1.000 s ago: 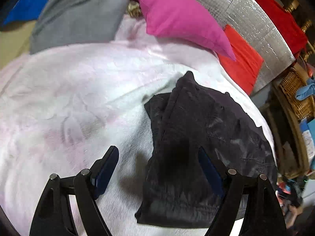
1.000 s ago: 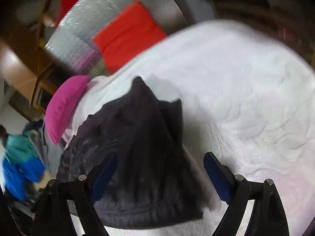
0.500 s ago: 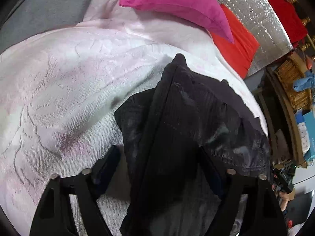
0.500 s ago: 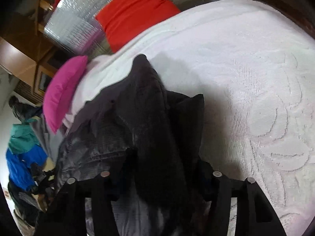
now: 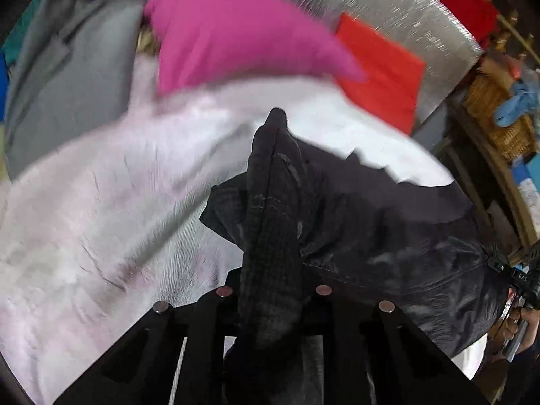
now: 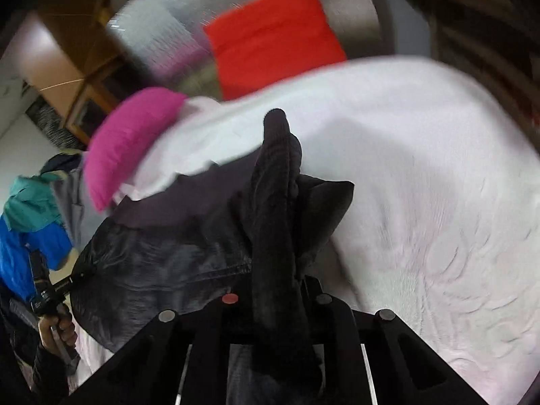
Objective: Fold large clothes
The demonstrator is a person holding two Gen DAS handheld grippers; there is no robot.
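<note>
A second ago both claws stood wide over the flat black garment; the left claw (image 5: 274, 290) is now closing, its pads pinching a bunched ridge of the black garment (image 5: 388, 236), and the right claw (image 6: 277, 298) is clamped tight on another bunched ridge of the same garment (image 6: 168, 256); the cloth, flat on the bed then, now rises between the fingers in each view and stretches as a taut dark sheet from one claw toward the other, its far part still lying on the white bedspread (image 5: 101, 219); both views are more blurred than before, and the pillow and cushion sit lower in the pictures.

Around it, a magenta pillow (image 5: 236, 33) lies at the head of the bed, touching the bedspread's far edge; beside it a red cushion (image 5: 381, 77) leans on a silver quilted panel (image 5: 405, 10); grey cloth (image 5: 67, 77) lies to the pillow's left; a wicker basket (image 5: 496, 108) with something pale blue on it stands past the bed; in the right view a teal and blue garment (image 6: 30, 222) hangs at the left edge, and a hand (image 6: 57, 330) holds the other claw's handle; nothing lies across the garment itself.

The other claw's body, at the left view's right edge, bears small white letters, too small to read surely.
</note>
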